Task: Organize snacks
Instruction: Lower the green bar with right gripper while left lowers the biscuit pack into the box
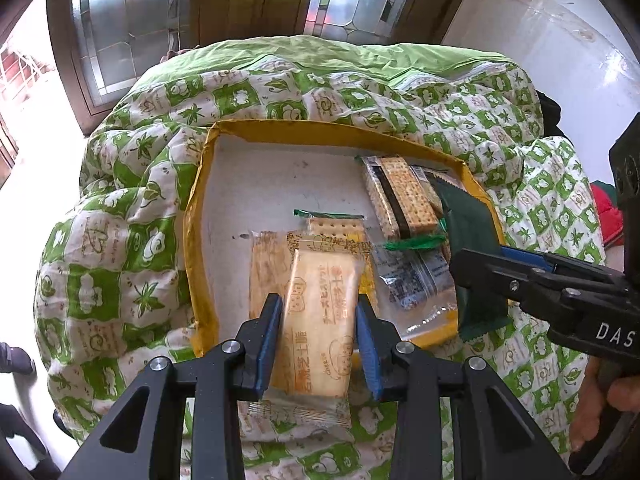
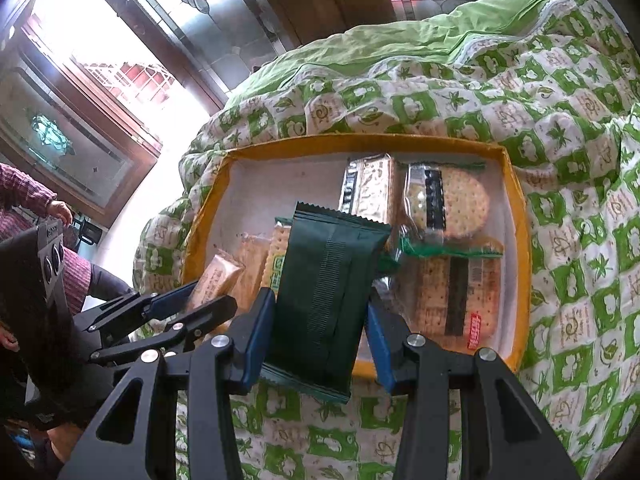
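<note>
A shallow box with a yellow rim point(image 1: 199, 216) point(image 2: 520, 216) lies on a green and white quilt. It holds several cracker packets point(image 1: 404, 196) point(image 2: 448, 200). My left gripper point(image 1: 318, 340) is shut on a cream cheese cracker packet point(image 1: 320, 320) and holds it over the box's near edge; that packet also shows in the right wrist view point(image 2: 214, 280). My right gripper point(image 2: 320, 320) is shut on a dark green snack packet point(image 2: 324, 292) and holds it above the box's near right side. The green packet also shows in the left wrist view point(image 1: 476, 264).
The quilt point(image 1: 120, 240) point(image 2: 580, 160) covers a rounded mound that drops away on all sides. Wooden doors with leaded glass panes point(image 1: 132, 20) stand behind it. A person's hand point(image 1: 600, 400) holds the right gripper's handle. A red object point(image 1: 608, 216) lies at the far right.
</note>
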Tool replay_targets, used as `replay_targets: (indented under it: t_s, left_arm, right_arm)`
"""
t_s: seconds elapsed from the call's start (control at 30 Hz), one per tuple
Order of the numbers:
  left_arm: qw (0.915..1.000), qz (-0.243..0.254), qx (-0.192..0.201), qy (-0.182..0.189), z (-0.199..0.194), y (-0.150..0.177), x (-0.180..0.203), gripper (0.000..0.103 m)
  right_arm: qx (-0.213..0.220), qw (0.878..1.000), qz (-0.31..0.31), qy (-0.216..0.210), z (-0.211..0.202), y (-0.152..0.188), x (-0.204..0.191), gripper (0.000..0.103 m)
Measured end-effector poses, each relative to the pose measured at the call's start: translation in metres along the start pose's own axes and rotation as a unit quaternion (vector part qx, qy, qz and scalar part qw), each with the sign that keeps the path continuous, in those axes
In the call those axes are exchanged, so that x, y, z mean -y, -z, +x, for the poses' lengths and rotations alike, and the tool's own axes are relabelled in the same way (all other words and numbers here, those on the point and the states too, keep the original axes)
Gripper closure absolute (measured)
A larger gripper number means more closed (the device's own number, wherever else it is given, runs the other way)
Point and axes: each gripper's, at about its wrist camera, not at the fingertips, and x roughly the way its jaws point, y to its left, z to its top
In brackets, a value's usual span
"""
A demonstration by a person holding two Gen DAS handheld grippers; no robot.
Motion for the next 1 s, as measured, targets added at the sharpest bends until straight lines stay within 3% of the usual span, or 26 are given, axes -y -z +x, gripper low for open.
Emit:
replay_targets:
  t_s: [0.37, 0.67, 1.0]
  left_arm:
    - [1.0, -0.005, -0.004, -0.004, 0.011, -0.011, -0.007, 0.065]
    - [0.9998, -0.013, -0.002, -0.014, 0.021, -0.027, -0.015, 0.065]
    - [0.9994, -0.029, -0.006, -0.02, 0.042, -0.042, -0.026, 0.065]
  right_arm:
    - [-0.003, 1.0, -0.003, 0.0, 0.014, -0.014, 0.001, 0.059]
    - [0.0, 1.0, 0.01, -0.028, 0.036, -0.04, 0.003, 0.059]
    - [-0.008, 1.0, 0.002, -0.021, 0.06, -0.065, -0.004, 0.059]
